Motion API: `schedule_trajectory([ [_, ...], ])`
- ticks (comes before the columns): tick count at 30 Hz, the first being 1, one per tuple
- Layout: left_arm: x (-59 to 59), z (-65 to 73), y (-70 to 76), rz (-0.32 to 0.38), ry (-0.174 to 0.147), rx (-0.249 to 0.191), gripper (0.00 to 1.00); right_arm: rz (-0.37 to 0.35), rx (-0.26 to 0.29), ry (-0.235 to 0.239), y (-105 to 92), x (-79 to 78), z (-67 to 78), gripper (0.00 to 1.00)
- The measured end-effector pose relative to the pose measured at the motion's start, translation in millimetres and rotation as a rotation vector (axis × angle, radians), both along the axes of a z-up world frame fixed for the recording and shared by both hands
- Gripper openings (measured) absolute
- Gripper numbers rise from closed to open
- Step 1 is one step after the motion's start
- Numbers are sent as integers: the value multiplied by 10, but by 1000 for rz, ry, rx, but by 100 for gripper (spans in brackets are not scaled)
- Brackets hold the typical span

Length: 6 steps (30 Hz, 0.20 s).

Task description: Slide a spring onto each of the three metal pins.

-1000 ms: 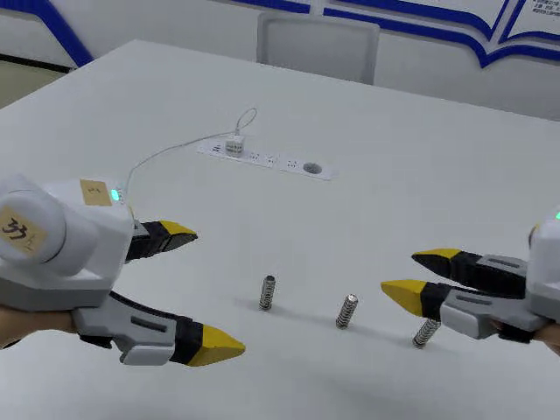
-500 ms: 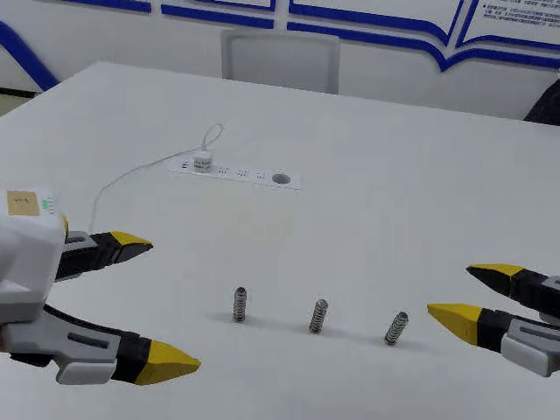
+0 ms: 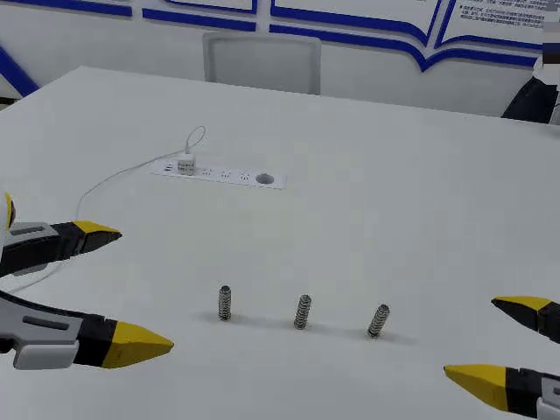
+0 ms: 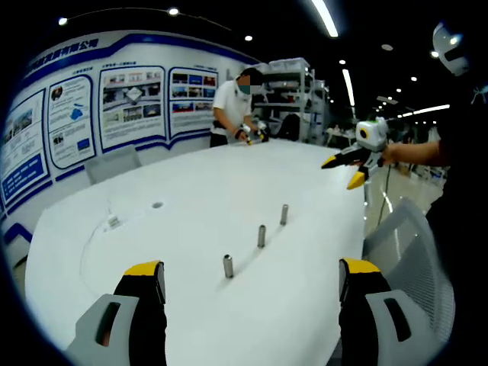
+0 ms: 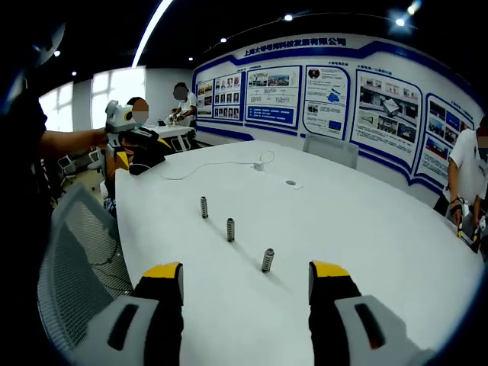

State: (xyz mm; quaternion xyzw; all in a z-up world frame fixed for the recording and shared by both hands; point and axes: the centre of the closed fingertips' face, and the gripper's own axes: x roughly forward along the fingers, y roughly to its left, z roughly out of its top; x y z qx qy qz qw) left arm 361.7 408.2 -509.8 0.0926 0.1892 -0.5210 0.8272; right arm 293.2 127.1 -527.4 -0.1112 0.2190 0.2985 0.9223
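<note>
Your left gripper (image 3: 144, 290), black with yellow tips, is at 8 o'clock in the head view. Its jaws are wide apart and hold nothing. Your right gripper (image 3: 471, 337) is at 4 o'clock, also wide open and empty. Between them, toward 6 o'clock, three small grey metal coil springs (image 3: 303, 311) stand upright in one row on the white table (image 3: 394, 201), well apart from both grippers.
</note>
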Motion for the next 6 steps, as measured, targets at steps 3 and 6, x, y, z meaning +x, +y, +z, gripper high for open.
schedule_trajectory([
  [3, -17, -44, 23, -7, -7, 43, 97, 19, -11, 5, 23, -34, 9, 71],
  [6, -44, -48, 18, -13, 2, 40, 97, 27, -20, 8, 17, -47, 24, 72],
])
